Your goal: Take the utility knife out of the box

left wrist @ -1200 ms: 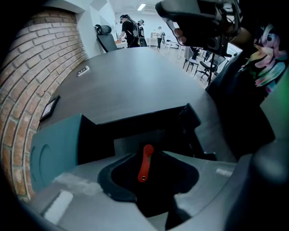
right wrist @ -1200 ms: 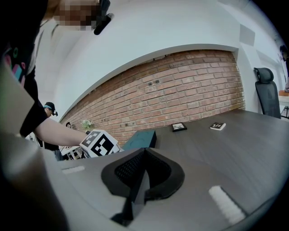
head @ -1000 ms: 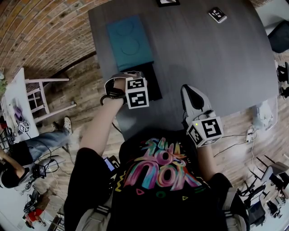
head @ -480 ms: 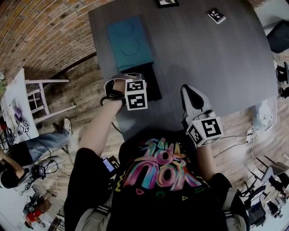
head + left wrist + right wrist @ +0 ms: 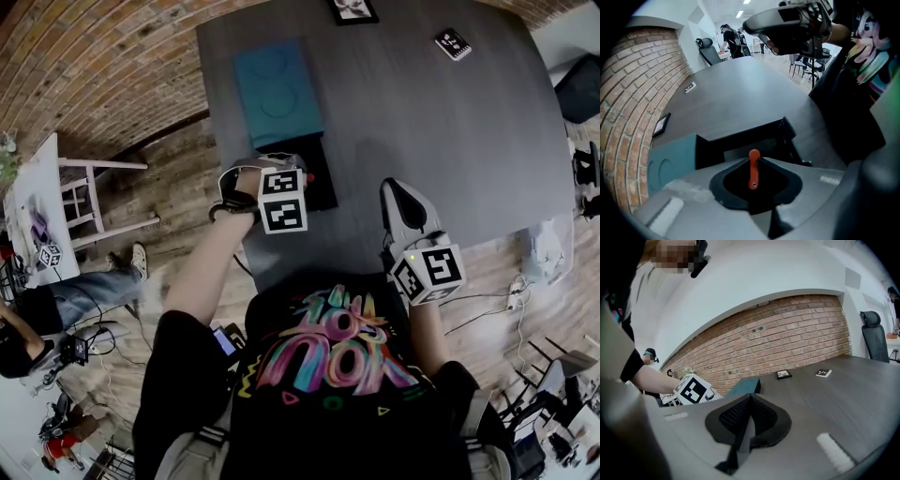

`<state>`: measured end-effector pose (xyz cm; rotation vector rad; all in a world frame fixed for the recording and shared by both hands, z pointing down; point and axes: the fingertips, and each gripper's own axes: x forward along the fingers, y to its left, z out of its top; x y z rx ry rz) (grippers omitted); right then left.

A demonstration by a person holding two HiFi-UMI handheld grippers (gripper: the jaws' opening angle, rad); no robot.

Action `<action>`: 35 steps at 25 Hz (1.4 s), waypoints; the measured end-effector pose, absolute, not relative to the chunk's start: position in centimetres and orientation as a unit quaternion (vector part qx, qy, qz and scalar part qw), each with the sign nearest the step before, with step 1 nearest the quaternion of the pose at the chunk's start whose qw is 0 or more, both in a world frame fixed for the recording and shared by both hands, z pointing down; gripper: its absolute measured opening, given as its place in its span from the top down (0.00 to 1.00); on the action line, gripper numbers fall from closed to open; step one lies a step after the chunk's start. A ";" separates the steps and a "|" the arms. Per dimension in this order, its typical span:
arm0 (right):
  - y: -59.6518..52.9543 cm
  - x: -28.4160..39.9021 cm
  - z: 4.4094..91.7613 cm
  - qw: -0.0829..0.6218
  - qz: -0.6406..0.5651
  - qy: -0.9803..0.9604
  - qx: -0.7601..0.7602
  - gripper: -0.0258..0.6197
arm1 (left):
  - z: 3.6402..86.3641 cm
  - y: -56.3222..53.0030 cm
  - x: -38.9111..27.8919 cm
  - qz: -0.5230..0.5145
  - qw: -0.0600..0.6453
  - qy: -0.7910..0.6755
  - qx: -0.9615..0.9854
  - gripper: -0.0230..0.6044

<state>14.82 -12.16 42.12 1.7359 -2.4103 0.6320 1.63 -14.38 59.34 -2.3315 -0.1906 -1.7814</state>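
On the dark table's near left an open black box lies with its teal lid just beyond it. My left gripper points steeply down over the box; its jaws have just been closing, and they are now shut on the red utility knife. The knife stands upright between the tips, above the black box, with the teal lid to the left. A red bit of the knife shows beside the marker cube. My right gripper rests near the table's front edge, jaws together, holding nothing.
A small framed card and a marker card lie at the table's far side. A brick wall curves along the left, with a white stool on the wooden floor. A seated person is at the lower left.
The left gripper has hardly moved over the box. A red bit of the knife now shows next to its cube. The right gripper has stayed put.
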 end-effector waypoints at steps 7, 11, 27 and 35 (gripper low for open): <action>-12.3 14.2 40.6 0.051 0.187 -0.809 0.555 0.96 | 56.2 -14.7 1.3 -0.586 0.110 -0.013 -0.803 0.87; -12.5 14.1 39.9 0.048 0.176 -0.819 0.544 0.96 | 53.9 -15.1 1.6 -0.574 0.125 0.030 -0.809 0.87; -11.3 12.7 37.7 0.056 0.144 -0.840 0.520 0.96 | 42.9 -14.0 2.2 -0.466 0.184 0.210 -0.840 0.87; -11.7 12.2 36.9 0.069 0.120 -0.852 0.505 0.96 | 37.9 -13.6 0.4 -0.348 0.146 0.333 -0.864 0.87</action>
